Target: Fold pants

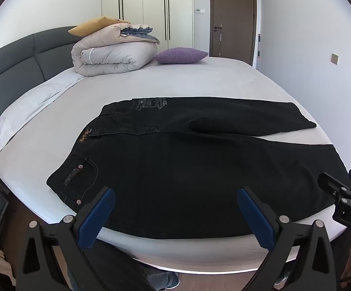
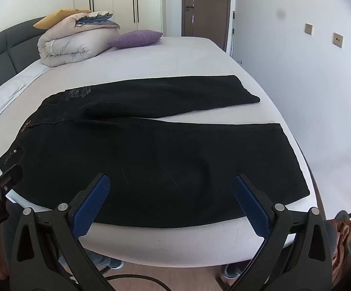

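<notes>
Lying flat: black pants [image 1: 187, 174] on bed [image 1: 199, 82] | 2 tongs apart, L [image 1: 175, 208] & R [image 2: 170, 194] | wardrobe [image 1: 146, 9] bkgd

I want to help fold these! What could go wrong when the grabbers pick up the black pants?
The pants reach right to the near edge of the bed, so a tug toward you could slide them off. The two legs lie spread apart; lifting one may drag or bunch the other. Both the left gripper and right gripper are open, and may pinch the sheet too.
</notes>
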Demonstrator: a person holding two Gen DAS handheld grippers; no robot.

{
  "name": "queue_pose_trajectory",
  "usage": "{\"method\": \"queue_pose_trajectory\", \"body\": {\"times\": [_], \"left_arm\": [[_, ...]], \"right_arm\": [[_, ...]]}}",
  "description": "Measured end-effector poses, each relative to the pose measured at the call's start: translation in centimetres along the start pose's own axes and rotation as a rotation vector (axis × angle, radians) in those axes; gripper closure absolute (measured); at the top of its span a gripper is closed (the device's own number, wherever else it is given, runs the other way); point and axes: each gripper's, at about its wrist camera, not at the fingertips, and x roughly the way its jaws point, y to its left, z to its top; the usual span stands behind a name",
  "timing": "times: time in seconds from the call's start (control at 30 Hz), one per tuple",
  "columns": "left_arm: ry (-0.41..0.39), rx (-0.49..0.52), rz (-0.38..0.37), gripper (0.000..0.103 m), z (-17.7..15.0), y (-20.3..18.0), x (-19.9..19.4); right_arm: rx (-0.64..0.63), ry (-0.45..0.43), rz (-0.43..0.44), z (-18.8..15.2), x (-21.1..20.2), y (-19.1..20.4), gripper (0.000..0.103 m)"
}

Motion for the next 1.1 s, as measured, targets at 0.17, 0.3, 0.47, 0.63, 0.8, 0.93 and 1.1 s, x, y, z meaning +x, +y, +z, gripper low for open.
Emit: {"method": "queue_pose_trajectory", "body": {"times": [0.17,0.3,0.47,0.63,0.8,0.93,1.1], "left_arm": [[-0.002,0.001,-0.003,0.000,0.05,-0.07,-0.06],[-0.003,0.002,-0.005,0.000,0.09,-0.14,-0.09],[-0.001,-0.001,-0.001,0.000,-0.01,0.01,0.00],[-0.001,-0.001,-0.001,0.000,0.00,0.01,0.00],[-0.001,-0.001,-0.001,0.000,0.00,0.00,-0.01],[0.000,0.000,-0.001,0.000,-0.01,0.00,0.00],[0.000,-0.001,-0.001,0.000,-0.01,0.01,-0.01]], "right_arm": [[0.002,-0.001,0.001,-0.01,0.06,-0.06,0.000],[0.001,0.000,0.000,-0.07,0.30,-0.20,0.000],[0.001,-0.003,0.000,-0.04,0.10,-0.13,0.000],[0.001,-0.003,0.001,-0.04,0.07,-0.15,0.000],[0.002,-0.002,0.001,-0.06,0.05,-0.19,0.000],[0.002,-0.002,0.000,-0.07,0.03,-0.22,0.000],[0.002,-0.002,0.001,-0.07,-0.01,-0.26,0.000]]}}
